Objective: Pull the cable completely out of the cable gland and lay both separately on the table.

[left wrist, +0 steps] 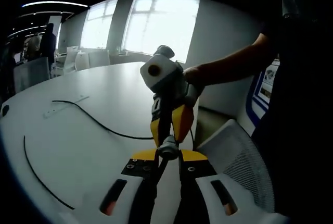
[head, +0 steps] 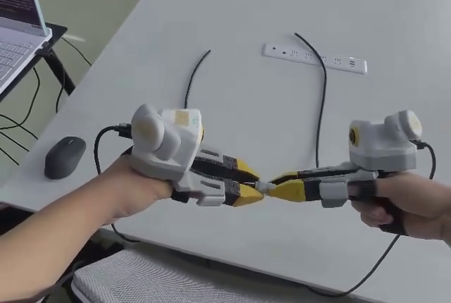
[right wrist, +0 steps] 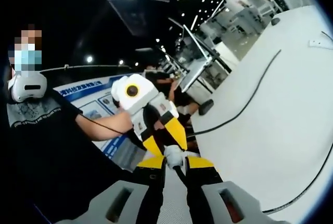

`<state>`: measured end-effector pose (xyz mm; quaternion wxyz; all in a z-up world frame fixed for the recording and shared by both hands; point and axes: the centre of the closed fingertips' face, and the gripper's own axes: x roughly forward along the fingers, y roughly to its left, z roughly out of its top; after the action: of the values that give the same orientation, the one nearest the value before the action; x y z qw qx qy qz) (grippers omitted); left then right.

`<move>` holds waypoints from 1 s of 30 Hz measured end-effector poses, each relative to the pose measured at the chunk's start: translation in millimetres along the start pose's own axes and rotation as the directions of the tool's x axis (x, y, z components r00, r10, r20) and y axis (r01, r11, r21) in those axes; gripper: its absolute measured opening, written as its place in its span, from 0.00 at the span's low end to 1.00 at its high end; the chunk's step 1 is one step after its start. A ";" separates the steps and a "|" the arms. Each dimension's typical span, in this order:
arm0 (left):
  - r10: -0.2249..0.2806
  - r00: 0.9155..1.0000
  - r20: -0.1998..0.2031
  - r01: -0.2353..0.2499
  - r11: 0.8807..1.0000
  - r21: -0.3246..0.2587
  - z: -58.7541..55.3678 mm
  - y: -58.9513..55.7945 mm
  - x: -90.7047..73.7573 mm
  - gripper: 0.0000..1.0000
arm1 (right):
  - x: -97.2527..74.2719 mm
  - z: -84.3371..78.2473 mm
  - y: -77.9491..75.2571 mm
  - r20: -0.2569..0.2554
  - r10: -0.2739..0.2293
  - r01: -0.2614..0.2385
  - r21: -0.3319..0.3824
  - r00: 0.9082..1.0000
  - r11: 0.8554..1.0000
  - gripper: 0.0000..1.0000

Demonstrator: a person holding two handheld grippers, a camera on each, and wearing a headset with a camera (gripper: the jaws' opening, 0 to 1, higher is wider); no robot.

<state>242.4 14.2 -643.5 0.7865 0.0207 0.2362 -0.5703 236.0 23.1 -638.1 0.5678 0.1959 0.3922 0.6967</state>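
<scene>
A small grey cable gland (head: 264, 188) (left wrist: 169, 147) (right wrist: 174, 156) hangs in the air above the table's near part, caught between both grippers' yellow tips. My left gripper (head: 255, 190) (left wrist: 169, 154) comes in from the left and looks shut on the gland. My right gripper (head: 276, 187) (right wrist: 176, 163) faces it from the right, shut on the black cable (head: 323, 99) (left wrist: 101, 124) (right wrist: 180, 175) right at the gland. From there the cable trails back under the right gripper and across the white table (head: 254, 106) toward the power strip. The cable's end still sits in the gland.
A white power strip (head: 315, 58) lies at the back of the table, and a second loose black cable (head: 196, 77) to its left. A dark mouse (head: 65, 156) sits near the left edge. A laptop (head: 17, 28) stands further left, and a grey chair seat (head: 141, 282) is below the table's front edge.
</scene>
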 end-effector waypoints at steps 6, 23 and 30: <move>0.008 1.000 0.004 -0.007 1.000 -0.021 -1.0 3.6 -1.2 0.15 | -0.1 2.3 -2.4 0.008 -0.011 0.011 -0.010 1.000 1.000 0.09; -0.023 1.000 -0.015 0.022 0.998 -0.056 -4.6 -1.9 4.2 0.15 | -2.1 -7.5 -4.0 -0.067 -0.060 0.049 -0.155 0.996 0.987 0.08; -0.033 0.999 -0.012 0.031 0.995 -0.097 -5.1 -0.9 4.1 0.15 | -1.5 -7.5 -2.4 -0.126 -0.167 0.103 -0.403 0.978 0.909 0.07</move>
<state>240.8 11.8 -649.4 0.7757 -0.0172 0.2693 -0.5705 232.5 19.4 -644.3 0.6097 -0.0057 0.3003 0.7335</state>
